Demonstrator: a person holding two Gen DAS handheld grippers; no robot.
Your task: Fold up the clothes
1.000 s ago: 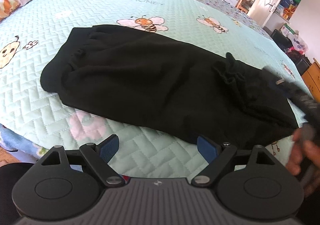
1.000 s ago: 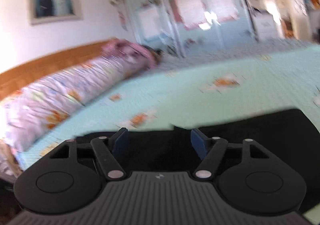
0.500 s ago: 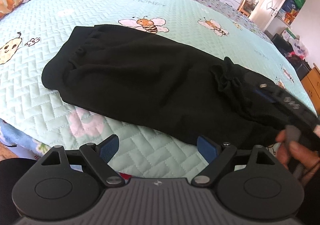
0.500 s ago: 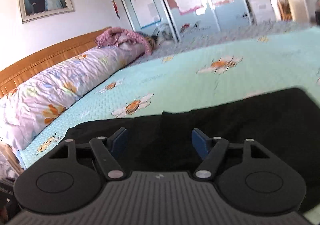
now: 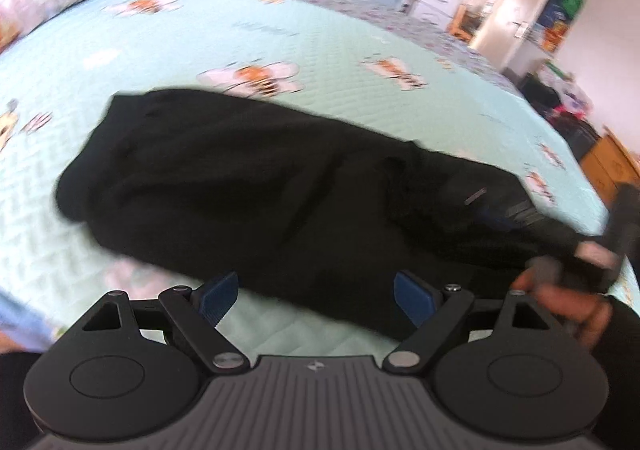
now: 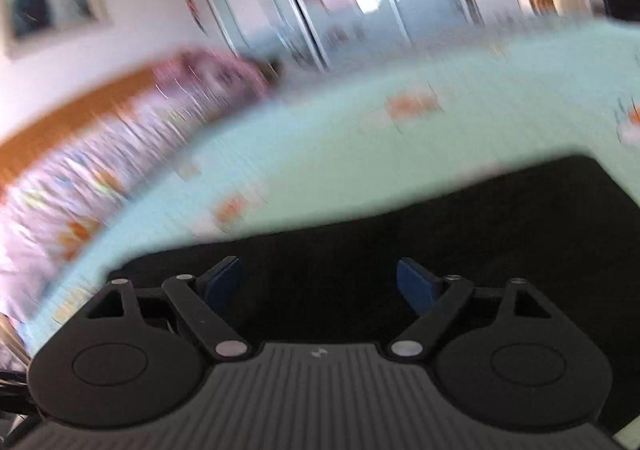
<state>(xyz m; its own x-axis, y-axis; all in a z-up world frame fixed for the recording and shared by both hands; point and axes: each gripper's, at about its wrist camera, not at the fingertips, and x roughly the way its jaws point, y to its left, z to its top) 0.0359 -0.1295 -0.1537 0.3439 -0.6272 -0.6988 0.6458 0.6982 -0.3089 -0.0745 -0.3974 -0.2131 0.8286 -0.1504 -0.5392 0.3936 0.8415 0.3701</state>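
Black garment (image 5: 248,186) lies flat and lengthwise across the mint quilted bed (image 5: 328,50), already narrowed into a long band, seemingly so its ends can be brought together; left gripper (image 5: 316,292) hovers at its near edge, fingers spread and empty; right gripper (image 6: 320,282) sits low over the other end, fingers widening with dark cloth below them, nothing pinched.

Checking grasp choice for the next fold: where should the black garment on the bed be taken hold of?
The black garment lies flat and long across the quilt. Probably best pinched at its narrow left-hand end, coming from the near side, where the edge stands slightly off the quilt. The left tongs are open and empty.
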